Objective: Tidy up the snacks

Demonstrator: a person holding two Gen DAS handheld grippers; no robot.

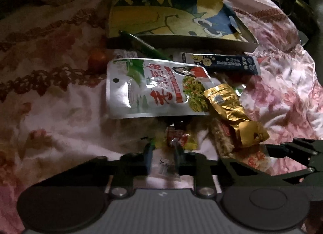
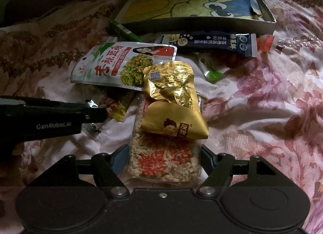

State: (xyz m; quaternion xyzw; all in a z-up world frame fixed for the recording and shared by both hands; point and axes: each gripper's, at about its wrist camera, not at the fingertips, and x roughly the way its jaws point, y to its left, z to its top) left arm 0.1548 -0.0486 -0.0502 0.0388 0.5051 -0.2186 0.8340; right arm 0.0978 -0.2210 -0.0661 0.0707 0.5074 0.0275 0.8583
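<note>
A pile of snacks lies on a floral bedspread. My left gripper (image 1: 163,160) is shut on a small clear packet (image 1: 168,166), beside a red-yellow candy (image 1: 178,139). My right gripper (image 2: 164,160) is open, its fingers on either side of a clear rice-cracker pack (image 2: 161,159). A gold pouch (image 2: 171,100) lies on top of that pack. A white-green bean snack bag (image 2: 121,62) and a dark blue sachet (image 2: 210,43) lie further back. The left gripper's body (image 2: 50,117) shows in the right wrist view.
A shallow box (image 2: 201,25) with a yellow and blue cartoon lining stands behind the snacks. A green pen (image 2: 126,31) leans at its front left corner. A small clear-green packet (image 2: 214,70) and an orange wrapper (image 2: 266,42) lie right of the pile.
</note>
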